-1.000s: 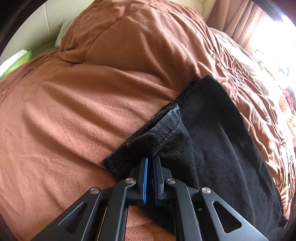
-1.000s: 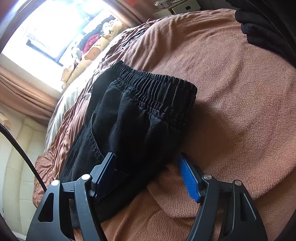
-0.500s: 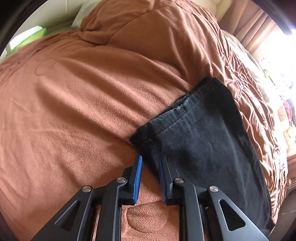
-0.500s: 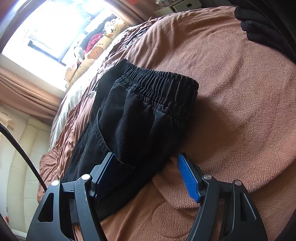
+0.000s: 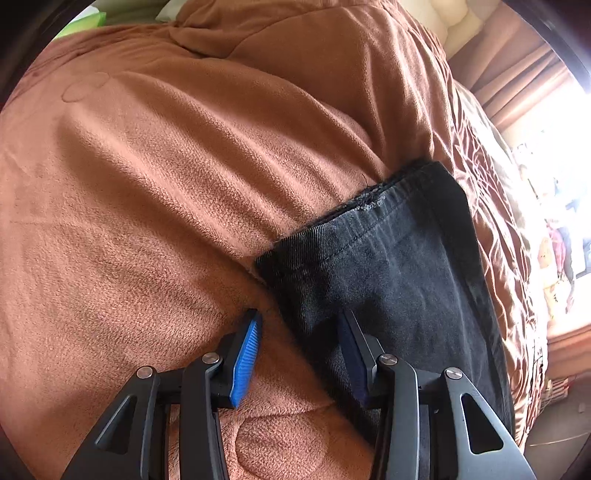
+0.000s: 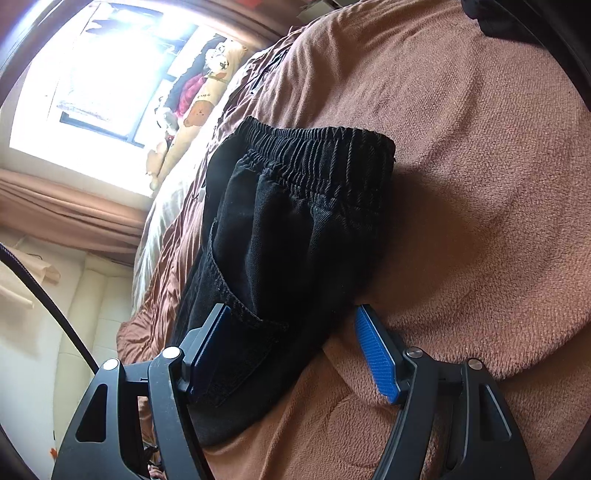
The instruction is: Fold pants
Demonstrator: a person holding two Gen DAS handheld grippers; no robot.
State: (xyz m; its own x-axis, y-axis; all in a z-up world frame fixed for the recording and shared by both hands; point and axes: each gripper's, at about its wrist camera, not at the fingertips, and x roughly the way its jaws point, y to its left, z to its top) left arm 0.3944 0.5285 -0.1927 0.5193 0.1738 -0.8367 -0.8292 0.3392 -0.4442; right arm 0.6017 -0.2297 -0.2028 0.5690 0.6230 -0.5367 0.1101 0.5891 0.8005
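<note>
The black pants (image 5: 388, 280) lie on a brown blanket (image 5: 184, 184), the leg hems flat and stacked in the left wrist view. My left gripper (image 5: 300, 321) sits low at the near corner of the hems with its jaws opening. The fabric's edge runs between the blue pads (image 5: 245, 354), and neither pad presses on it. In the right wrist view the elastic waistband (image 6: 317, 151) and a pocket (image 6: 236, 332) show. My right gripper (image 6: 291, 314) stands open around the near side of the pants, its left finger over the cloth and its right pad (image 6: 376, 354) over the blanket.
The blanket (image 6: 461, 184) covers a bed with a raised bulge (image 5: 314, 74) behind the hems. A bright window (image 6: 92, 74), plush toys (image 6: 199, 103) and curtains (image 6: 55, 199) lie beyond. Dark clothing (image 6: 517, 22) sits at the far right corner. A cream padded headboard (image 6: 55, 314) stands on the left.
My left gripper let go of the hem corner that it had pinched and lifted; the cloth dropped flat and the jaws spread. The right gripper stayed open, its view rolling slightly.
</note>
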